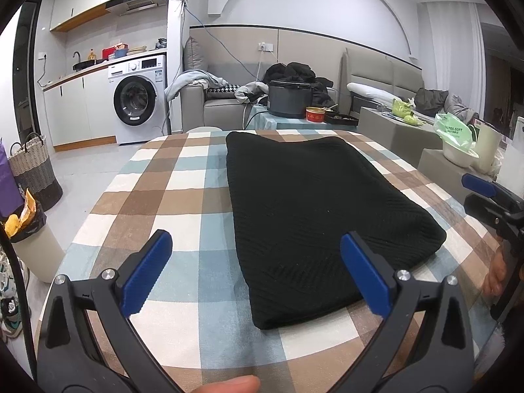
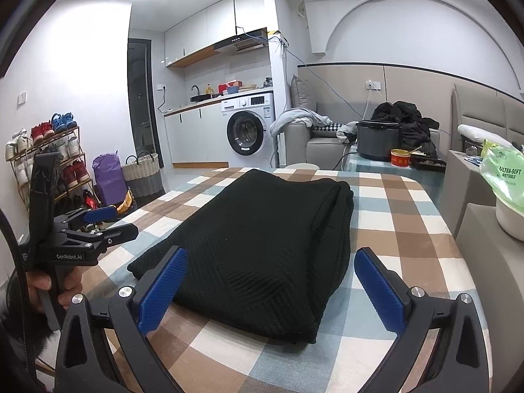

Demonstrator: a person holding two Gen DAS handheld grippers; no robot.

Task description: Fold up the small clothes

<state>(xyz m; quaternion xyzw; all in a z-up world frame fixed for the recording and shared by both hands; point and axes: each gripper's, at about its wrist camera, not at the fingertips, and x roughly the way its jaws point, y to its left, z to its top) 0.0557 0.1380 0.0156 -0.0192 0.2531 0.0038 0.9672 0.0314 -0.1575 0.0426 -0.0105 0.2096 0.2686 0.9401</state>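
A black ribbed knit garment [image 1: 314, 209] lies folded into a thick rectangle on the checked tablecloth [image 1: 170, 196]; it also shows in the right wrist view [image 2: 262, 239]. My left gripper [image 1: 255, 245] is open and empty, hovering above the garment's near left edge. My right gripper [image 2: 271, 262] is open and empty, just above the garment's near end. The right gripper shows at the right edge of the left wrist view [image 1: 484, 193]. The left gripper shows at the left of the right wrist view [image 2: 108, 219].
Beyond the table's far edge stand a dark cooker pot [image 1: 288, 98] and a red bowl [image 1: 315, 114]. A sofa with clothes [image 1: 229, 91], a washing machine [image 1: 137, 98], a woven basket [image 1: 32, 170] and a white bin with a green bag [image 2: 507, 196] surround the table.
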